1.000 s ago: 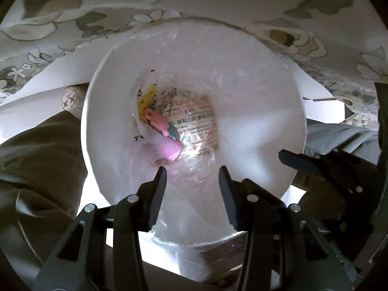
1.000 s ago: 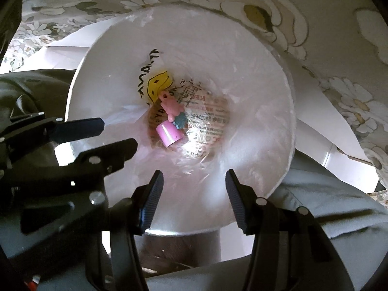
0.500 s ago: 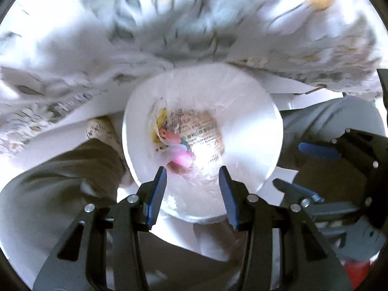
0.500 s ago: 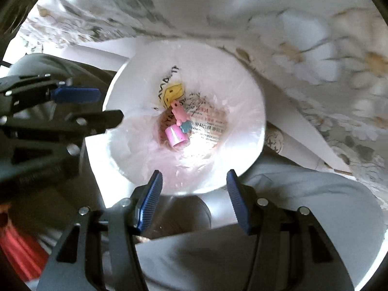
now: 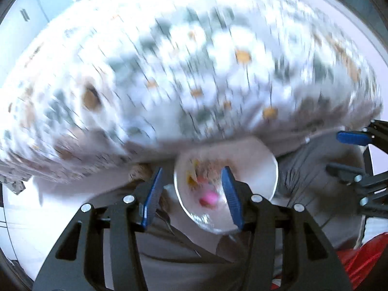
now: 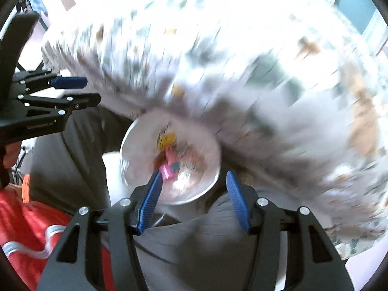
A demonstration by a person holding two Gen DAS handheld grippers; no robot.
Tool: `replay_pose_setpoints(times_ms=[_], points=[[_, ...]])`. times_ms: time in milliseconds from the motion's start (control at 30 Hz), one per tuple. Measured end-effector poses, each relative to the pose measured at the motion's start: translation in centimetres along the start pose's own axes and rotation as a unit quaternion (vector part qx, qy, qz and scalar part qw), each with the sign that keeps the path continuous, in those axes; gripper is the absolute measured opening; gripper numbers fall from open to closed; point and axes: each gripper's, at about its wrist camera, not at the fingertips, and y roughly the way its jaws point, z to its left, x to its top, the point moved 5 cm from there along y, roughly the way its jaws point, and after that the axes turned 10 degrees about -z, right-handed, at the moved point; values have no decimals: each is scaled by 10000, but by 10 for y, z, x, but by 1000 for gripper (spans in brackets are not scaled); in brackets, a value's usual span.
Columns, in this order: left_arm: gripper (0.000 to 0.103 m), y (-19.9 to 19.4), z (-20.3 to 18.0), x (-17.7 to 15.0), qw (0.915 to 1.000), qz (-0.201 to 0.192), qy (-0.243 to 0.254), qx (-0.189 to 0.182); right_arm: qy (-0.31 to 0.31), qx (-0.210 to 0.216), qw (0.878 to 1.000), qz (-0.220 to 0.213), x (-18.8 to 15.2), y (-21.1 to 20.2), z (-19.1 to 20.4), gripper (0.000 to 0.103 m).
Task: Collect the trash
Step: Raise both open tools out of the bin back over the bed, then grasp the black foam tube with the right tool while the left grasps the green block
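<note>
We are looking down at the white trash bin [image 6: 169,155], which is sitting below the edge of a table draped in a flowered tablecloth [image 5: 194,72]; the cloth is badly blurred. Inside the bin, trash is lying at the bottom, a pink piece [image 6: 167,171] among printed wrappers. We are holding the left gripper [image 5: 191,195] and the right gripper [image 6: 192,195] with fingers spread and nothing between them. Grey trousers [image 6: 194,242] are crowding the bin, and red fabric [image 6: 29,218] is lying beside them.
</note>
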Motion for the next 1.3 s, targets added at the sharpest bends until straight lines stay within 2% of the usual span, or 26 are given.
replay_pose_setpoints(times_ms=[100, 167, 300, 467, 833, 1067, 1300], points=[[62, -24, 12, 28, 9986, -418, -301, 148, -25, -104, 9989, -446, 23, -35, -19, 57], [65, -38, 21, 50, 9959, -704, -481, 305, -40, -183, 9972, -727, 39, -52, -31, 62], [66, -50, 34, 88, 9919, -945, -641, 565, -104, -332, 9908, -1310, 75, -83, -52, 67], [68, -43, 47, 133, 9875, -1088, -937, 647, -147, -459, 9850, -1659, 113, -97, -76, 68], [72, -9, 55, 210, 9846, -1211, -1092, 626, -352, -626, 9776, -1977, 185, -88, -117, 75], [72, 31, 74, 259, 9807, -1200, -1435, 568, -213, -595, 9772, -2027, 236, -62, -146, 75], [72, 70, 91, 291, 9789, -1146, -1593, 566, -334, -549, 9788, -1946, 282, -27, -162, 76]])
